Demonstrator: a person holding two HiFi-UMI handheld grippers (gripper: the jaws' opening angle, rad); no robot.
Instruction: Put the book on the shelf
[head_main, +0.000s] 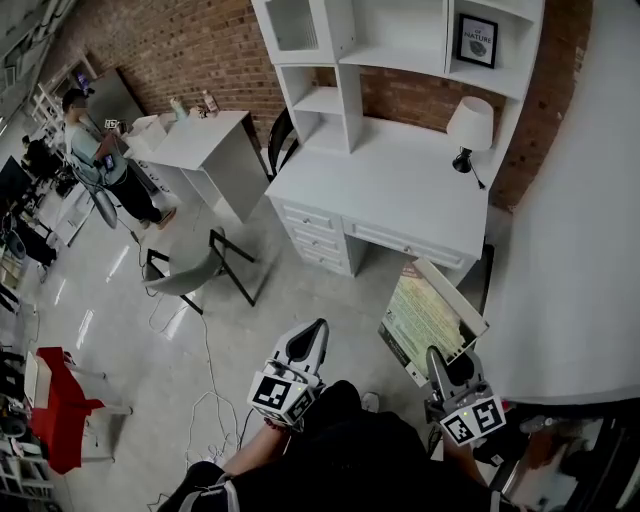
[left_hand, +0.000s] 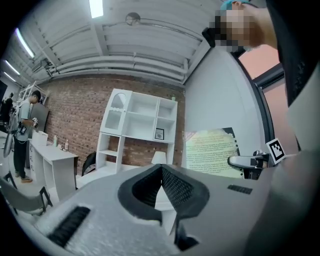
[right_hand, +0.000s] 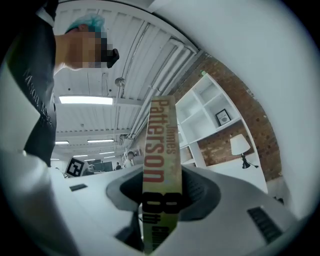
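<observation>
From the head view, my right gripper (head_main: 447, 368) is low at the right, pinching the book (head_main: 430, 318) by its near edge, so the book sticks up and forward, cover to the camera. My left gripper (head_main: 305, 345) hangs beside it, carrying nothing. The shelf (head_main: 400, 60) stands on the desk (head_main: 390, 195), well apart from both of us. From up here I can't tell how deep the pads bite into the book.

In the left gripper view, the jaws are pressed together at the tips with nothing between them. The book shows off to the right, upright, in front of the wall.

The right gripper view settles the hold. The spine runs up between my jaws, clamped near its lower end, and most of the book stands above the pads.

That is the worry. It is a long book held by a short bite, so a quick swing toward the shelf could make it pivot or slide out. The lamp (head_main: 470, 125) sits just under the right-hand bays, and a low approach there could knock it. The frame (head_main: 477, 40) takes one bay, so I judge that one a poor choice.
</observation>
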